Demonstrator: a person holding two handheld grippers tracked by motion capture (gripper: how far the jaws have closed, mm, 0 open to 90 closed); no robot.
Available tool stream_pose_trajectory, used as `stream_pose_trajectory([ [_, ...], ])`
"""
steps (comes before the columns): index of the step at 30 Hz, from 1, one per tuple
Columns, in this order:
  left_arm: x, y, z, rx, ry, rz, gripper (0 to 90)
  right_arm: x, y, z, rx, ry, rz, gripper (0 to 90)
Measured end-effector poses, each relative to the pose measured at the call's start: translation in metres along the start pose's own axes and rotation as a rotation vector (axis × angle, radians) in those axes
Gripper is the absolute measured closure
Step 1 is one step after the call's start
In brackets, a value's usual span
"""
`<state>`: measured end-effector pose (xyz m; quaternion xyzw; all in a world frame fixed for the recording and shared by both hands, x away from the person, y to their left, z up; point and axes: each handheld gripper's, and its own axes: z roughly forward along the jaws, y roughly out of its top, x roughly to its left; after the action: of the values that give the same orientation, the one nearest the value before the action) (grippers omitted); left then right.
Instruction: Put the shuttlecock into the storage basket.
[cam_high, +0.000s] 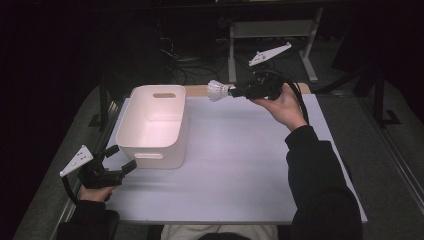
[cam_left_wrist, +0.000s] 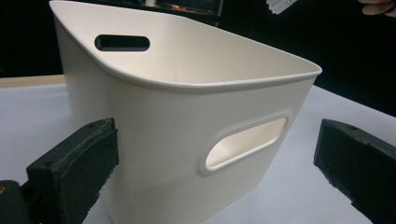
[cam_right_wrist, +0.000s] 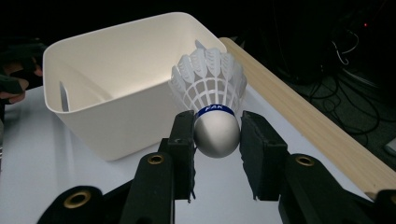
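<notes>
A white shuttlecock (cam_high: 218, 90) with a silver head and blue band (cam_right_wrist: 215, 132) is held above the table's far edge; my right gripper (cam_high: 236, 92) (cam_right_wrist: 217, 137) is shut on its head, skirt pointing toward the bin. The white plastic bin (cam_high: 156, 125) (cam_left_wrist: 187, 107) (cam_right_wrist: 116, 88) with slot handles stands on the left part of the white table (cam_high: 235, 160), and its inside looks bare. My left gripper (cam_high: 123, 161) (cam_left_wrist: 215, 168) rests low at the bin's near left corner, jaws open on either side of that corner without touching it.
A wooden strip (cam_right_wrist: 303, 121) runs along the table's far edge. Beyond it are a metal table frame (cam_high: 272, 30) and cables (cam_high: 185, 65) on the dark floor. The person's right sleeve (cam_high: 320, 185) reaches over the table's right side.
</notes>
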<state>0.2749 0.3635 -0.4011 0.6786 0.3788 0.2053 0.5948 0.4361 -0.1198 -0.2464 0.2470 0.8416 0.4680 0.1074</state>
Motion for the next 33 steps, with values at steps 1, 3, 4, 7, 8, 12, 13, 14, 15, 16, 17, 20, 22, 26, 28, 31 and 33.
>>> stream_pose_trajectory([
  [1, 0.0, 0.0, 0.0, 0.001, 0.0, 0.001, 0.0, 0.001, 0.003, 0.0, -0.006, 0.004, 0.0, 65.3],
  [3, 0.0, 0.0, 0.0, 0.0, -0.001, 0.001, 0.0, 0.003, 0.007, 0.001, -0.017, 0.011, -0.002, 65.3],
  [4, -0.001, 0.0, 0.0, -0.001, -0.001, 0.002, 0.0, 0.004, 0.009, 0.001, -0.018, 0.012, -0.004, 65.3],
  [7, -0.001, 0.0, 0.0, -0.001, -0.002, 0.0, 0.0, 0.008, 0.016, 0.004, -0.015, 0.015, -0.018, 65.4],
  [8, -0.001, 0.0, 0.0, -0.001, -0.002, 0.0, 0.0, 0.008, 0.016, 0.004, -0.015, 0.015, -0.018, 65.4],
  [12, 0.0, 0.0, 0.0, -0.002, -0.001, 0.0, 0.0, 0.015, 0.026, 0.008, -0.018, 0.018, -0.035, 65.4],
  [13, 0.0, 0.0, 0.0, -0.002, -0.001, 0.0, 0.0, 0.016, 0.029, 0.008, -0.023, 0.023, -0.036, 65.4],
  [14, 0.0, 0.0, 0.0, -0.002, -0.001, 0.0, 0.0, 0.018, 0.032, 0.009, -0.027, 0.025, -0.042, 65.4],
  [15, 0.0, 0.0, 0.0, -0.002, -0.001, -0.001, 0.0, 0.019, 0.034, 0.009, -0.027, 0.025, -0.047, 65.4],
  [16, 0.0, 0.0, 0.0, -0.002, -0.001, -0.001, 0.0, 0.021, 0.037, 0.01, -0.028, 0.027, -0.051, 65.4],
  [17, 0.0, 0.0, 0.0, -0.001, -0.002, 0.001, 0.0, 0.022, 0.039, 0.01, -0.03, 0.03, -0.057, 65.4],
  [20, -0.001, 0.0, 0.0, -0.003, -0.001, 0.0, 0.0, 0.028, 0.047, 0.013, -0.034, 0.035, -0.07, 65.4],
  [22, -0.001, 0.0, 0.0, -0.004, -0.002, -0.001, 0.0, 0.031, 0.052, 0.016, -0.036, 0.041, -0.084, 65.4],
  [26, 0.0, 0.0, 0.0, -0.005, -0.003, -0.001, 0.0, 0.039, 0.061, 0.023, -0.036, 0.057, -0.1, 65.4],
  [28, 0.0, 0.0, 0.0, -0.004, -0.003, 0.001, 0.0, 0.042, 0.064, 0.026, -0.034, 0.065, -0.103, 65.4],
  [31, 0.0, 0.0, 0.0, -0.003, -0.003, 0.002, 0.0, 0.047, 0.07, 0.031, -0.027, 0.073, -0.115, 65.4],
  [33, 0.0, 0.0, 0.0, -0.007, -0.003, -0.001, 0.0, 0.051, 0.074, 0.034, -0.028, 0.081, -0.126, 65.4],
])
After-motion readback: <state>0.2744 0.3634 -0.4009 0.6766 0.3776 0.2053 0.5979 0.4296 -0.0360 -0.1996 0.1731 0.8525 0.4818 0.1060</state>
